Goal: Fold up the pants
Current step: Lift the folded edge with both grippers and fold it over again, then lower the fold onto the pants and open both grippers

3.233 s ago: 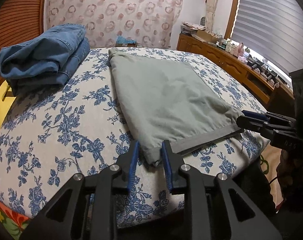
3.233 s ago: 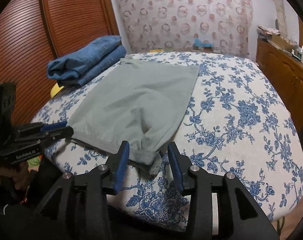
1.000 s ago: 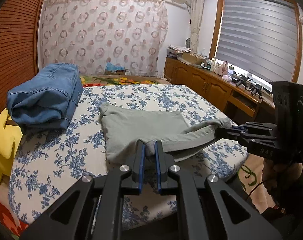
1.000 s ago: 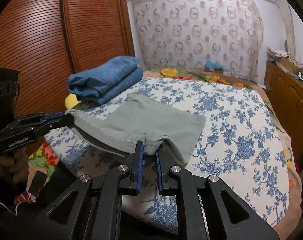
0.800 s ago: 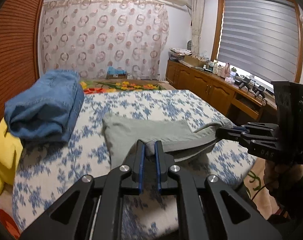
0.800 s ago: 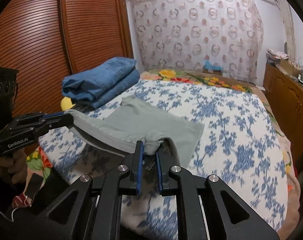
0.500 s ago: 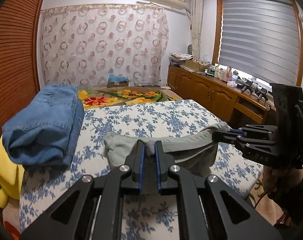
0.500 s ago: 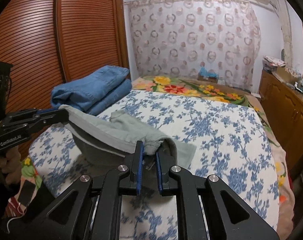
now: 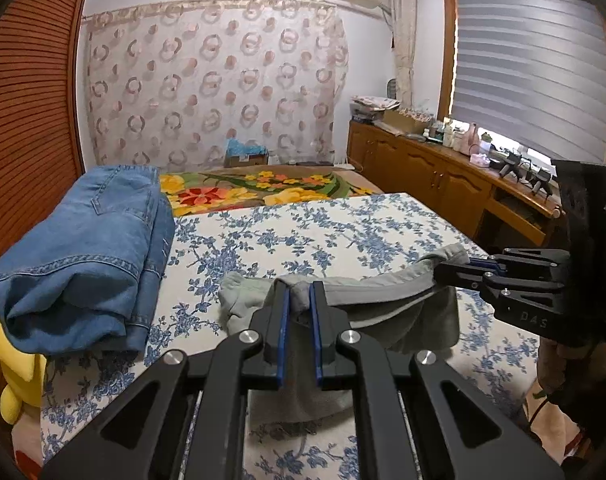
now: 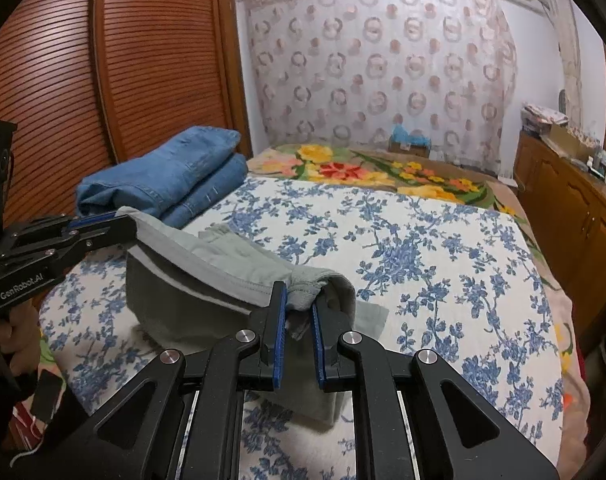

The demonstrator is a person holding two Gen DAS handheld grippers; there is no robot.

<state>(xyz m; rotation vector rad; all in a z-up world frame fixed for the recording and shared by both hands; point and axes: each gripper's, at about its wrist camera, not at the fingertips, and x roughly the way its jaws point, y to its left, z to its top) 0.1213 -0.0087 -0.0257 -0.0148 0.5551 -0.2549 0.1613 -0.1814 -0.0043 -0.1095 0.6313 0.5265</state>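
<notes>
Grey-green cotton pants [image 9: 383,304]: near edge clamped between left tongs [image 9: 299,308] and right tongs [image 10: 299,312], mid-fold; next, carry forward and lay flat.

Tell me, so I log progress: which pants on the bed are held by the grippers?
The grey-green pants, lifted by both grippers; the blue jeans lie folded and untouched by the wardrobe.

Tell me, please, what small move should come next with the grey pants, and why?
Probably carry both corners forward and lower them toward the far end. The left gripper and right gripper each pinch a corner of the pants, the edge between them is lifted off the bed, and the far part lies bunched, so the fold is not laid yet.
</notes>
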